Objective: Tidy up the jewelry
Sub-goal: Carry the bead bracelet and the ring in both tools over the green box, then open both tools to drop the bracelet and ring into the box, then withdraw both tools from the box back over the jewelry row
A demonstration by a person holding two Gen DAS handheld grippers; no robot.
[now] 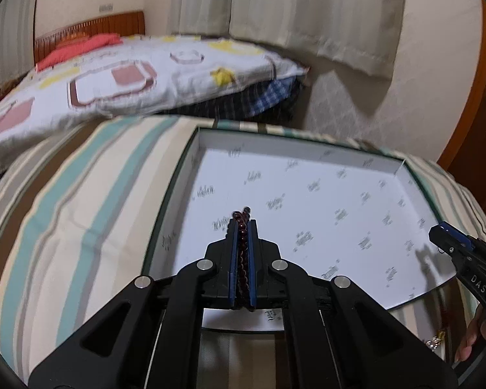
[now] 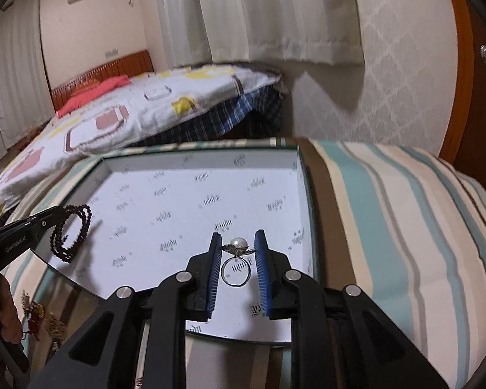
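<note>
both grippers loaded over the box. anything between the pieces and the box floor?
Nothing visible. The left gripper is shut on the dark bead bracelet, the right gripper holds the pearl ring, and the white box floor under both shows only printed lining.

"DAS" in white letters on black body of right gripper [image 1: 450,243], seen from left wrist view. "GenRobot.AI" in white on black body of left gripper [image 2: 56,215], seen from right wrist view. Repeated grey print on box lining [image 2: 184,194]: blurred, illegible.
</note>
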